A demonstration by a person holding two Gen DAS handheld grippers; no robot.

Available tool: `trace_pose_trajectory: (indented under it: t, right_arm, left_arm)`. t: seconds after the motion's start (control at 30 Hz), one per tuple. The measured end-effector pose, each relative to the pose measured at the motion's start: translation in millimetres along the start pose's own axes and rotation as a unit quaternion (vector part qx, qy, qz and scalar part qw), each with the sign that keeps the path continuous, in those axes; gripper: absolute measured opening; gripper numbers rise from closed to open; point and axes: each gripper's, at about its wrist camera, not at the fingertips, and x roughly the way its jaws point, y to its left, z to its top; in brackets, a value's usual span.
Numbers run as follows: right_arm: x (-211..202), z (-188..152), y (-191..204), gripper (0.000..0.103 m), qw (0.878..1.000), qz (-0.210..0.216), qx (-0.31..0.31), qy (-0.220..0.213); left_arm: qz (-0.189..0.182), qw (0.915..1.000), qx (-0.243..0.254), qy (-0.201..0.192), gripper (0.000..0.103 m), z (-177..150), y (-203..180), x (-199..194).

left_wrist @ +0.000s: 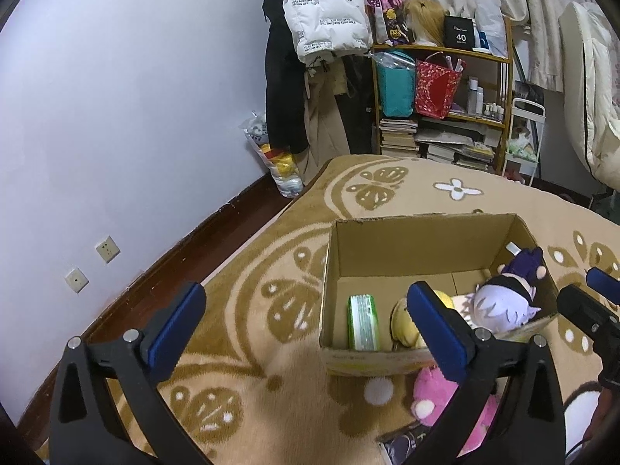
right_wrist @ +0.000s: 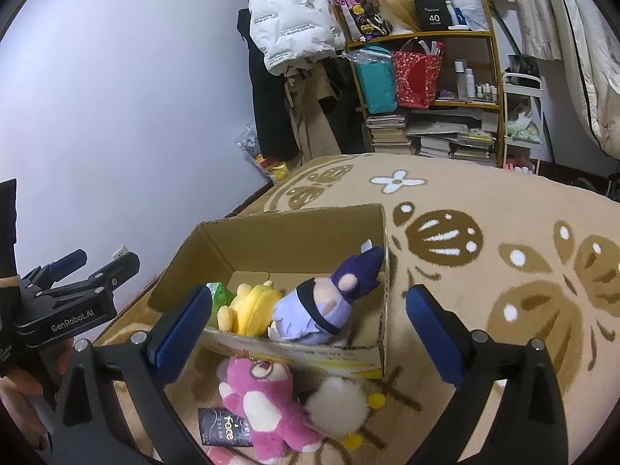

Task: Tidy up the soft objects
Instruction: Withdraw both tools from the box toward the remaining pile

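Observation:
An open cardboard box [left_wrist: 407, 244] [right_wrist: 279, 232] stands on the patterned rug. Inside lie a purple-haired plush doll [left_wrist: 503, 304] [right_wrist: 321, 306], a yellow plush [left_wrist: 403, 323] [right_wrist: 252, 310] and a green tissue pack [left_wrist: 363, 323] [right_wrist: 221, 294]. In front of the box on the rug lie a pink bear plush [right_wrist: 267, 403] [left_wrist: 438, 399], a white fluffy plush [right_wrist: 337, 407] and a dark "face" tissue pack [right_wrist: 221, 426]. My left gripper [left_wrist: 306, 329] is open and empty, left of the box's front. My right gripper [right_wrist: 306, 325] is open and empty above the box's front edge.
A wooden shelf [left_wrist: 441, 97] [right_wrist: 426, 77] with bags and stacked books stands at the back. Coats [left_wrist: 310, 58] hang by the pale wall. A plastic bag [left_wrist: 279, 162] sits in the corner. Dark wood floor [left_wrist: 193, 248] borders the rug [right_wrist: 484, 271]. Bedding [left_wrist: 596, 97] is at right.

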Motion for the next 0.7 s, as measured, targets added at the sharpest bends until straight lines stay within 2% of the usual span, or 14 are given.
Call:
trace_pose_trajectory:
  t: [0.27, 0.7]
  right_arm:
    - [-14, -7, 5, 0.103, 1.000, -0.007, -0.008, 0.008]
    - [-25, -22, 1, 0.103, 0.999, -0.021, 0.016, 0.042]
  left_arm:
    - [-0.017, 0.9997, -0.009, 0.014, 0.103, -8, 8, -15]
    - [-0.036, 0.9980, 0.015, 0.050, 0.103, -22, -1, -23]
